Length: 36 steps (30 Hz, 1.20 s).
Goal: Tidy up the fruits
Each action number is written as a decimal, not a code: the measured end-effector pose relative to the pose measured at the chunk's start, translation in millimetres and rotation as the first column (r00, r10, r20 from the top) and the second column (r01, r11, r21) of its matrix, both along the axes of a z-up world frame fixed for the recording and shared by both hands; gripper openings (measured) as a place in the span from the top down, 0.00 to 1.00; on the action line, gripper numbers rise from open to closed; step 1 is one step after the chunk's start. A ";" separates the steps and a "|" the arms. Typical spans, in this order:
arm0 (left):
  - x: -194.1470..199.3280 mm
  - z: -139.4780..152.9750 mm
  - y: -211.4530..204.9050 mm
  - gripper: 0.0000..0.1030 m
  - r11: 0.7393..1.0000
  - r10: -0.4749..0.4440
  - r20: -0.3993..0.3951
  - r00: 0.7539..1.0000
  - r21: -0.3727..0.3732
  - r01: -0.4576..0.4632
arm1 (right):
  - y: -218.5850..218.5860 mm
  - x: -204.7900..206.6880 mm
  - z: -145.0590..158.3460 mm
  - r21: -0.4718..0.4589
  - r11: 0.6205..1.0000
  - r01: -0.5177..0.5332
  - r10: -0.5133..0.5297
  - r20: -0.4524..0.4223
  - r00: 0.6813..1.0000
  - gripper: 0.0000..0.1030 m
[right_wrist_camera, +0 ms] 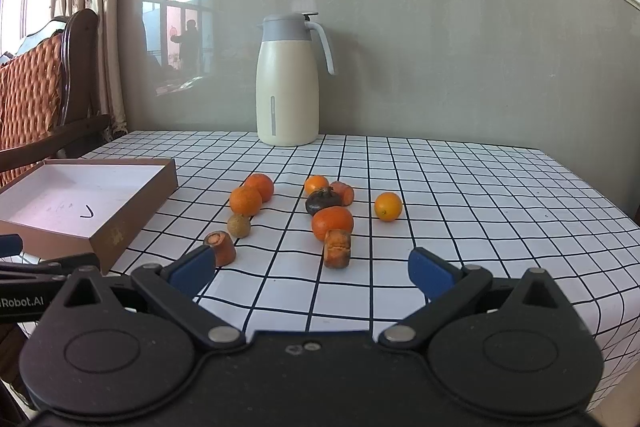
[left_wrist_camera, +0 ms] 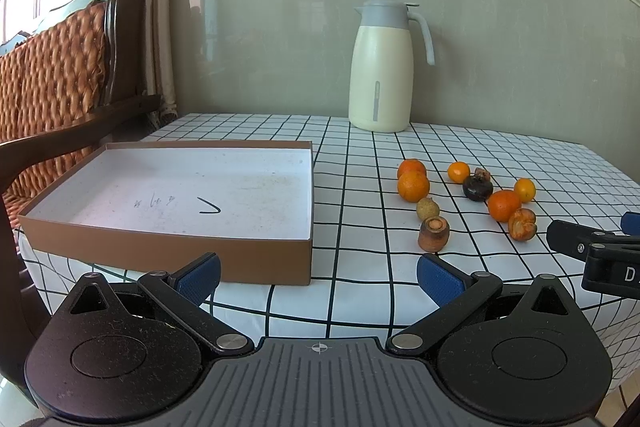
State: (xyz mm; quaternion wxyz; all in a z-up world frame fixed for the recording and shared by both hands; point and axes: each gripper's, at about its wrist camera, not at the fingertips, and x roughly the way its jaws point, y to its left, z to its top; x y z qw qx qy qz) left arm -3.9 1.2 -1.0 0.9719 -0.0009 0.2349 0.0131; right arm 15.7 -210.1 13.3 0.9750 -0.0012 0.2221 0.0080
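Observation:
Several fruits lie loose on the checked tablecloth: oranges (right_wrist_camera: 245, 201), a dark mangosteen (right_wrist_camera: 323, 202), a small brown longan (right_wrist_camera: 239, 225) and carrot stubs (right_wrist_camera: 221, 247). They also show in the left wrist view, with an orange (left_wrist_camera: 413, 186) and a carrot stub (left_wrist_camera: 433, 234) nearest. An empty brown box with a white inside (left_wrist_camera: 188, 183) sits left of them; it also shows in the right wrist view (right_wrist_camera: 80, 199). My left gripper (left_wrist_camera: 318, 277) is open and empty near the box's front right corner. My right gripper (right_wrist_camera: 310, 273) is open and empty in front of the fruits.
A cream thermos jug (right_wrist_camera: 287, 83) stands at the back of the table by the wall. A wooden chair with an orange cushion (left_wrist_camera: 52, 75) stands to the left. The table's right edge (right_wrist_camera: 592, 195) drops off.

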 end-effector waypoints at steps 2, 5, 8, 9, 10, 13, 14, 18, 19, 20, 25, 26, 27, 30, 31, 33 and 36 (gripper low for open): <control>0.0 0.0 -0.3 0.00 1.000 0.000 -0.001 1.000 0.000 0.000 | -0.1 0.0 0.1 0.000 1.000 0.001 -0.001 0.000 1.000 0.06; -0.2 0.0 -0.2 0.00 1.000 0.001 -0.001 1.000 0.000 -0.001 | 0.2 0.3 -0.5 0.000 1.000 0.000 0.000 -0.001 1.000 0.06; -0.3 0.0 -0.2 0.00 1.000 0.000 -0.001 1.000 0.001 0.000 | 0.5 0.2 -1.2 -0.002 1.000 -0.001 0.001 -0.001 1.000 0.06; -0.3 0.0 -0.2 0.00 1.000 -0.001 -0.001 1.000 0.001 0.001 | 0.6 0.1 -1.1 -0.002 1.000 -0.001 0.001 -0.001 1.000 0.06; -0.1 -0.1 -0.2 0.00 1.000 0.000 -0.001 1.000 0.001 0.000 | 0.6 0.1 -1.0 -0.002 1.000 0.000 0.000 -0.001 1.000 0.06; 0.2 -0.2 -0.2 0.00 1.000 0.000 -0.001 1.000 0.000 0.000 | 1.2 -0.2 -1.9 -0.002 1.000 -0.001 0.001 0.001 1.000 0.06; 0.2 -0.3 -0.1 0.00 1.000 0.000 0.000 1.000 -0.001 0.000 | 1.4 -0.5 -2.2 -0.002 1.000 -0.001 0.001 0.001 1.000 0.06; 0.0 -0.4 -0.1 0.00 1.000 -0.001 0.000 1.000 -0.001 0.001 | 1.0 -0.2 -1.4 -0.002 1.000 -0.001 0.001 0.000 1.000 0.06; 0.1 -0.4 -0.4 0.00 1.000 -0.001 0.001 1.000 0.001 0.001 | 1.0 -0.1 -1.4 -0.003 1.000 -0.001 0.001 0.000 1.000 0.06; 0.2 -0.6 -0.8 0.00 1.000 -0.001 0.001 1.000 0.001 0.001 | 1.0 -0.2 -1.6 -0.003 1.000 -0.002 0.002 0.000 1.000 0.06; 1.3 -0.6 -3.0 0.00 1.000 -0.010 -0.004 1.000 0.001 0.010 | 0.0 -0.1 -1.4 -0.008 1.000 -0.001 0.001 -0.002 1.000 0.06; 1.4 -0.4 -3.6 0.00 1.000 -0.012 -0.004 1.000 0.002 0.012 | -0.4 0.0 -0.9 -0.007 1.000 0.000 0.000 -0.002 1.000 0.06; 1.5 -0.5 -4.2 0.00 1.000 -0.014 -0.005 1.000 0.003 0.014 | -0.7 0.0 -0.6 -0.004 1.000 0.000 0.000 -0.002 1.000 0.06; 2.0 0.1 -5.2 0.00 1.000 -0.019 -0.005 1.000 0.005 0.019 | -1.4 -0.6 0.2 0.002 1.000 0.001 -0.001 0.000 1.000 0.06; 1.8 0.3 -4.8 0.00 1.000 -0.019 -0.004 1.000 0.004 0.019 | -1.3 -0.4 0.4 0.003 1.000 0.000 0.000 0.000 1.000 0.06; 1.6 0.6 -4.2 0.00 1.000 -0.019 -0.003 1.000 0.001 0.019 | -0.6 -0.5 0.3 0.001 1.000 -0.001 0.001 0.001 1.000 0.06; 1.1 1.0 -2.6 0.00 1.000 -0.017 -0.003 1.000 -0.003 0.017 | 0.0 -0.3 0.3 -0.003 1.000 -0.004 0.004 0.001 1.000 0.06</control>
